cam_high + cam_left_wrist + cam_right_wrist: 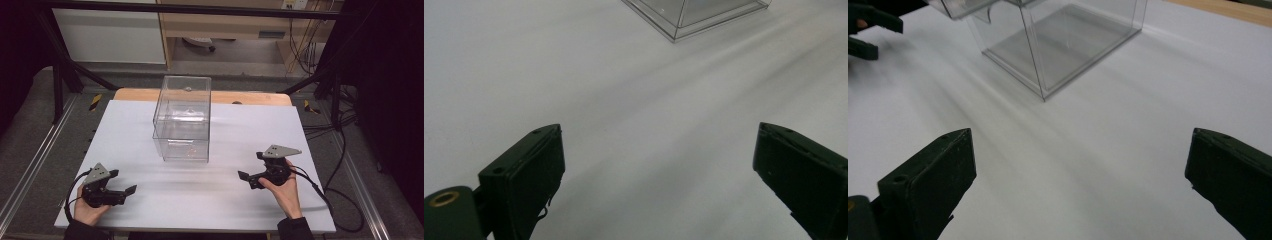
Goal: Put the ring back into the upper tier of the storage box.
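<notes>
Clear plastic box (182, 119) stands at table (210, 200) centre, toward 12 o'clock, untouched. Left gripper (123, 182) at 8 o'clock, jaws apart, empty. Right gripper (252, 167) at 4 o'clock, jaws apart, empty. Judgement: work on box not yet begun, both grippers well apart from it.

High cam overhead; claw cams low, sharing box (182, 118)

I counted one clear, tall rectangular plastic box (182, 120) on one white rectangular tabletop sheet (150, 200), plus two black two-jaw grippers: left gripper (123, 181), right gripper (251, 165).
</notes>
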Demonstrator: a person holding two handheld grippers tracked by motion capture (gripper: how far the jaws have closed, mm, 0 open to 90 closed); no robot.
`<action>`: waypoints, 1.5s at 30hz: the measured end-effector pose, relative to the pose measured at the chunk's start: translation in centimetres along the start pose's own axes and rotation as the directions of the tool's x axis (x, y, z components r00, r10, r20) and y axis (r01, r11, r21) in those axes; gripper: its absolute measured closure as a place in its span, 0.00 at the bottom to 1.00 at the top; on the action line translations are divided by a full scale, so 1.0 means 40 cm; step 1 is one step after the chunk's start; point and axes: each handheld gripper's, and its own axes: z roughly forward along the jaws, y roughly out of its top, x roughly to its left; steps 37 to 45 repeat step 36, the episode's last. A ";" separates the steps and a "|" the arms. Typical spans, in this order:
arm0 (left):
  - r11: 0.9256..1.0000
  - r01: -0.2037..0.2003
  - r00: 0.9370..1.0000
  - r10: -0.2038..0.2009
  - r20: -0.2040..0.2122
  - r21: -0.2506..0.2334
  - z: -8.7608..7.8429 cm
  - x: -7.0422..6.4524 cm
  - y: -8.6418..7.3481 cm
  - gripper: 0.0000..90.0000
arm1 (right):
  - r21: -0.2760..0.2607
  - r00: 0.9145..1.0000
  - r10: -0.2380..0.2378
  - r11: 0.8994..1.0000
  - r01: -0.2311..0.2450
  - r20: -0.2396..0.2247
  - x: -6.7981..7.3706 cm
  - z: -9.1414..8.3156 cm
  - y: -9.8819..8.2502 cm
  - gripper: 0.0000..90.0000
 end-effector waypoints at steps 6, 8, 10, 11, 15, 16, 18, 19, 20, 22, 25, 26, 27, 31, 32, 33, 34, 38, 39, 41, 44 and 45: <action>1.000 -0.002 1.000 0.002 0.004 0.002 0.002 -0.002 0.000 0.06 | 0.023 0.999 0.036 0.999 -0.036 0.014 -0.023 -0.004 -0.058 0.01; 1.000 -0.002 1.000 0.002 0.005 0.002 0.002 -0.002 0.000 0.06 | 0.034 0.999 0.047 0.998 -0.048 0.017 -0.029 -0.006 -0.074 0.01; 1.000 -0.002 1.000 0.002 0.006 0.005 0.003 -0.002 0.000 0.06 | 0.048 0.998 0.054 0.997 -0.055 0.019 -0.034 -0.008 -0.088 0.01; 1.000 -0.005 1.000 0.005 0.006 0.007 0.003 -0.002 0.000 0.06 | 0.051 0.998 0.058 0.997 -0.059 0.021 -0.037 -0.011 -0.095 0.01; 1.000 -0.007 1.000 0.007 0.008 0.005 0.002 -0.003 0.000 0.06 | 0.058 0.998 0.066 0.996 -0.067 0.021 -0.049 -0.018 -0.117 0.01; 1.000 -0.006 1.000 0.005 0.009 0.006 0.002 -0.003 0.000 0.06 | 0.058 0.997 0.070 0.996 -0.071 0.020 -0.052 -0.020 -0.122 0.01; 1.000 -0.007 1.000 0.006 0.009 0.006 0.002 -0.003 0.000 0.06 | 0.066 0.998 0.063 0.996 -0.065 0.028 -0.057 -0.023 -0.131 0.01; 1.000 -0.004 1.000 0.004 0.009 0.003 0.002 -0.004 0.000 0.06 | 0.069 0.998 0.061 0.996 -0.063 0.024 -0.059 -0.025 -0.136 0.01; 1.000 -0.004 1.000 0.004 0.009 0.002 0.002 -0.004 0.000 0.06 | 0.070 0.998 0.063 0.995 -0.065 0.025 -0.062 -0.027 -0.141 0.01; 1.000 -0.005 1.000 0.005 0.010 0.002 0.002 -0.004 0.000 0.06 | 0.070 0.997 0.070 0.995 -0.072 0.029 -0.068 -0.031 -0.151 0.01; 1.000 -0.011 1.000 0.011 0.011 0.006 0.002 -0.005 0.000 0.06 | 0.076 0.997 0.074 0.994 -0.075 0.028 -0.074 -0.038 -0.164 0.01; 1.000 -0.011 1.000 0.010 0.013 0.006 0.002 -0.005 0.000 0.06 | 0.076 0.997 0.076 0.994 -0.078 0.026 -0.075 -0.040 -0.169 0.01; 1.000 -0.011 1.000 0.011 0.013 0.006 0.002 -0.005 0.001 0.06 | 0.077 0.997 0.078 0.994 -0.079 0.028 -0.077 -0.042 -0.173 0.01; 1.000 -0.011 1.000 0.011 0.013 0.008 0.002 -0.005 0.000 0.06 | 0.068 0.995 0.089 0.994 -0.091 0.034 -0.084 -0.053 -0.181 0.01; 1.000 -0.010 1.000 0.010 0.013 0.008 0.002 -0.005 0.000 0.06 | 0.065 0.995 0.093 0.993 -0.095 0.034 -0.084 -0.055 -0.181 0.01; 1.000 -0.012 1.000 0.012 0.013 0.009 0.002 -0.005 0.000 0.06 | 0.062 0.995 0.094 0.993 -0.096 0.035 -0.085 -0.056 -0.181 0.01; 1.000 -0.011 1.000 0.011 0.013 0.010 0.002 -0.005 0.000 0.06 | 0.062 0.995 0.093 0.994 -0.095 0.033 -0.086 -0.057 -0.181 0.01; 1.000 -0.010 1.000 0.009 0.013 0.013 0.003 -0.005 0.000 0.06 | 0.061 0.995 0.095 0.993 -0.096 0.033 -0.086 -0.057 -0.181 0.01; 1.000 -0.010 1.000 0.009 0.013 0.013 0.003 -0.005 0.000 0.06 | 0.061 0.995 0.095 0.993 -0.096 0.033 -0.086 -0.057 -0.181 0.01; 1.000 -0.010 1.000 0.009 0.013 0.013 0.003 -0.005 0.000 0.06 | 0.061 0.995 0.095 0.993 -0.096 0.033 -0.086 -0.057 -0.181 0.01; 1.000 -0.010 1.000 0.009 0.013 0.013 0.003 -0.005 0.000 0.06 | 0.061 0.995 0.095 0.993 -0.096 0.033 -0.086 -0.057 -0.181 0.01; 1.000 -0.010 1.000 0.009 0.013 0.013 0.003 -0.005 0.000 0.06 | 0.061 0.995 0.095 0.993 -0.096 0.033 -0.086 -0.057 -0.181 0.01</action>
